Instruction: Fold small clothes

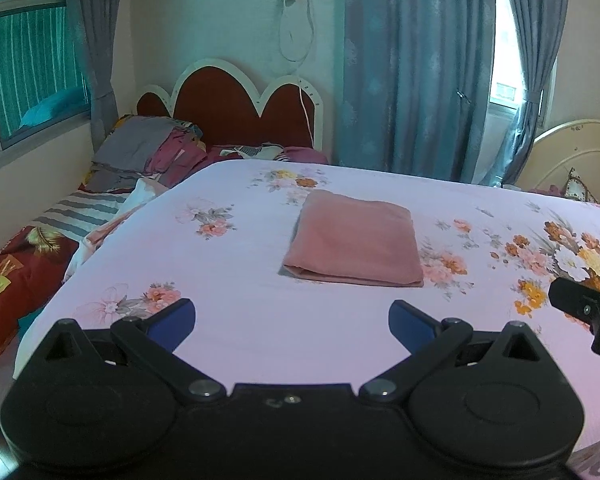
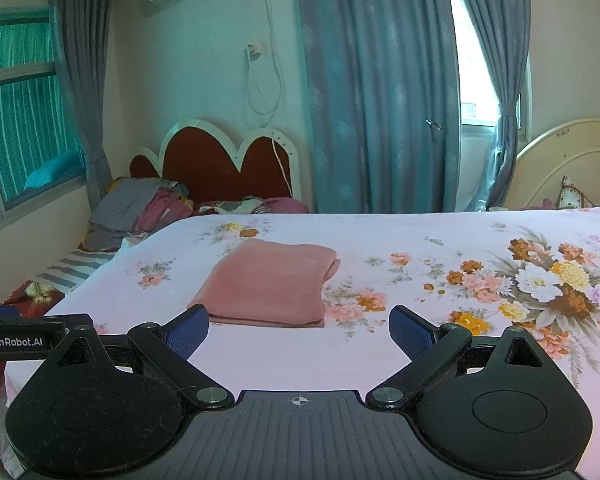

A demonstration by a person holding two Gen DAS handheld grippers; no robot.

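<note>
A pink garment [image 1: 354,238] lies folded into a neat rectangle on the floral bedsheet [image 1: 240,280], a little ahead of both grippers. My left gripper [image 1: 292,326] hovers near the bed's front edge, open, with nothing between its blue pads [image 1: 176,324]. The same folded pink garment [image 2: 270,282] sits just ahead and left of centre in the right wrist view. My right gripper [image 2: 299,332] is also open and empty, its left pad [image 2: 188,330] close to the garment's near edge. Part of the right gripper [image 1: 588,308] shows at the left view's right edge.
A second bed with a red heart-shaped headboard [image 1: 236,108] and piled bedding [image 1: 148,152] stands at the left. Blue curtains [image 1: 416,68] hang behind. A cream headboard [image 1: 572,156] rises at the far right. The bed's left edge drops to red bedding [image 1: 16,276].
</note>
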